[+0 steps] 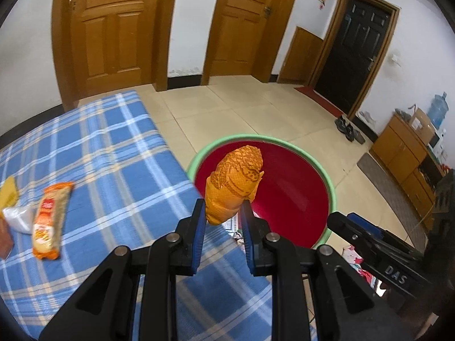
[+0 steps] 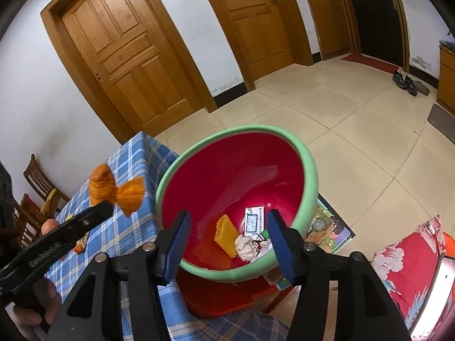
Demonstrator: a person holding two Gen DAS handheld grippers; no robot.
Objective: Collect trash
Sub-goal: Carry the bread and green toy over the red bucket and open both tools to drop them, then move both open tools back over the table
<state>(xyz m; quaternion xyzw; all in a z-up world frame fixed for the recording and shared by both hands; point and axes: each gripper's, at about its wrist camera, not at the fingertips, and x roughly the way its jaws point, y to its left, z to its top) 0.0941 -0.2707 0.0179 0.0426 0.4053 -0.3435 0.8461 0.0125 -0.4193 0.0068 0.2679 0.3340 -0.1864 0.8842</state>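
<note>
While trash lies binned in the basin (image 2: 301, 196) | orange net (image 1: 234, 182) is clenched by left gripper (image 1: 222, 210) | right gripper (image 2: 227, 221) released, empty | wrappers (image 1: 49, 218) left at 9 o'clock.

White walls, wooden doors (image 1: 113, 28), beige floor tiles (image 2: 355, 142), low wooden cabinet (image 1: 403, 156).

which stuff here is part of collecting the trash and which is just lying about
Part of the job:
- crumpled orange mesh wrapper in the left gripper
- red basin with green rim, trash inside
- orange snack packet on the blue checked tablecloth
- open right gripper

Lying about:
- dark shoes
- blue water jug
- wooden chair
</note>
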